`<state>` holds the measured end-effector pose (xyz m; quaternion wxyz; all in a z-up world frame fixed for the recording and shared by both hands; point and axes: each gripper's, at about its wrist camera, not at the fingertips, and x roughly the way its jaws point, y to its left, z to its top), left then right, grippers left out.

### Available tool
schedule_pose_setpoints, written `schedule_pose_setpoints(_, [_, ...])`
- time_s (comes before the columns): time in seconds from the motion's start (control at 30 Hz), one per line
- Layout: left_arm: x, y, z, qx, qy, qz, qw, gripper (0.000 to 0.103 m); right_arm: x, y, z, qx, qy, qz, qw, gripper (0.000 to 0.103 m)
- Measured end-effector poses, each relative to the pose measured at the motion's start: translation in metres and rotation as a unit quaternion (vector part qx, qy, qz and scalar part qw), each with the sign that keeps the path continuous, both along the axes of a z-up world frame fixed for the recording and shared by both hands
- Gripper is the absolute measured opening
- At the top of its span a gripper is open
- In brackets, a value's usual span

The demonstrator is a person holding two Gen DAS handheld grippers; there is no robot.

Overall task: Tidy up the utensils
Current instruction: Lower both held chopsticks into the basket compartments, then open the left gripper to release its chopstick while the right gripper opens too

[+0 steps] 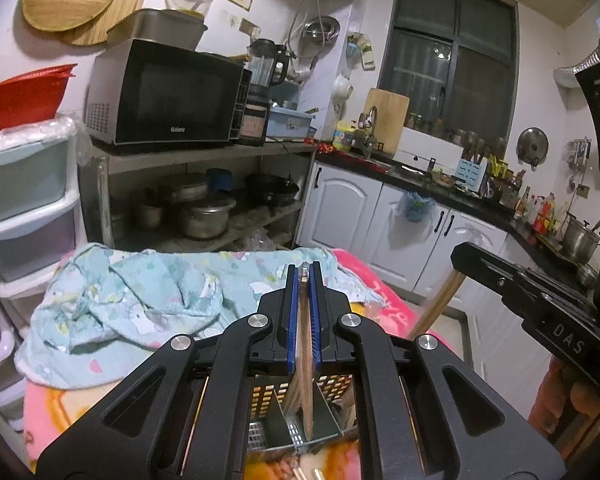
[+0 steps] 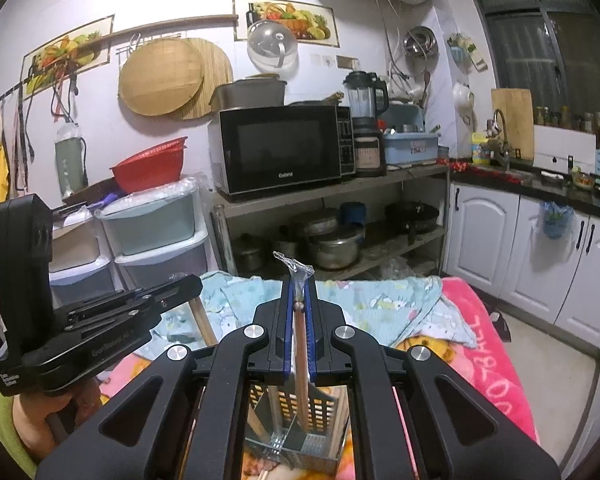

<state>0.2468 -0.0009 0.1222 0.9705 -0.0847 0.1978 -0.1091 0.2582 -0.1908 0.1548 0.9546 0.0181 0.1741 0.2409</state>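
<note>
Room to move is fair ahead of me: past the far edge of the pink blanket-covered surface (image 2: 488, 344) lies open pale floor up to the white cabinet doors (image 2: 484, 228), while the grey metal shelf rack with pots (image 2: 332, 240) and the stacked plastic drawers (image 2: 156, 236) close off the side beyond the crumpled light-blue patterned cloth (image 1: 140, 300). My left gripper (image 1: 304, 276) has its blue-padded jaws pressed together on a flat brown wooden utensil (image 1: 305, 360), which hangs straight down between them; its lower end sits inside the perforated metal utensil caddy with dividers (image 1: 332, 388) directly beneath. My right gripper (image 2: 299, 288) is likewise clamped, on a slim wooden stick in a clear plastic sleeve (image 2: 300, 344); the crinkled wrapper sticks up above the tips, and the stick runs down into the same caddy, in a compartment I cannot tell apart from here. Both gripper bodies hide most of the caddy, so its rim, base and near wall are cut off, and I cannot make out how deep either utensil reaches. In the left view, the other gripper shows at the right edge holding a pale wooden handle at a slant; in the right view, the left one shows at the left edge above a hand (image 2: 48, 412). A few pale stick ends lie blurred at the bottom edge, in front of the caddy.
</note>
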Motion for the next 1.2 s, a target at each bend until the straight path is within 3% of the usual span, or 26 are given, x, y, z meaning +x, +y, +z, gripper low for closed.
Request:
schedule_pose_setpoints(0.67, [0.013, -0.006, -0.022, -0.003, 0.034, -0.025, 0.9991, 0.004, 0.009, -0.010, -0.047, 0.006, 0.066, -0.017, 0.998, 0.009])
schedule_pose_setpoints(0.77, [0.010, -0.005, -0.023, -0.005, 0.034, -0.029, 0.9990, 0.017, 0.004, -0.016, -0.052, 0.010, 0.075, -0.027, 0.997, 0.030])
schedule_pose_setpoints(0.8, [0.008, -0.004, -0.023, -0.007, 0.033, -0.029, 0.9990, 0.028, 0.001, -0.018, -0.052, 0.012, 0.075, -0.031, 0.997, 0.035])
schedule_pose_setpoints(0.83, [0.005, -0.003, -0.023, -0.008, 0.034, -0.030, 0.9989, 0.035, -0.002, -0.020, -0.053, 0.012, 0.073, -0.033, 0.997, 0.036])
schedule_pose_setpoints(0.97, [-0.004, -0.001, -0.023, -0.012, 0.033, -0.037, 0.9987, 0.045, -0.018, -0.026, -0.053, 0.008, 0.066, -0.041, 0.997, 0.047])
schedule_pose_setpoints(1.2, [-0.025, 0.008, -0.015, -0.022, 0.024, -0.032, 0.9989, 0.081, -0.043, -0.032, -0.056, -0.021, 0.053, -0.055, 0.997, 0.057])
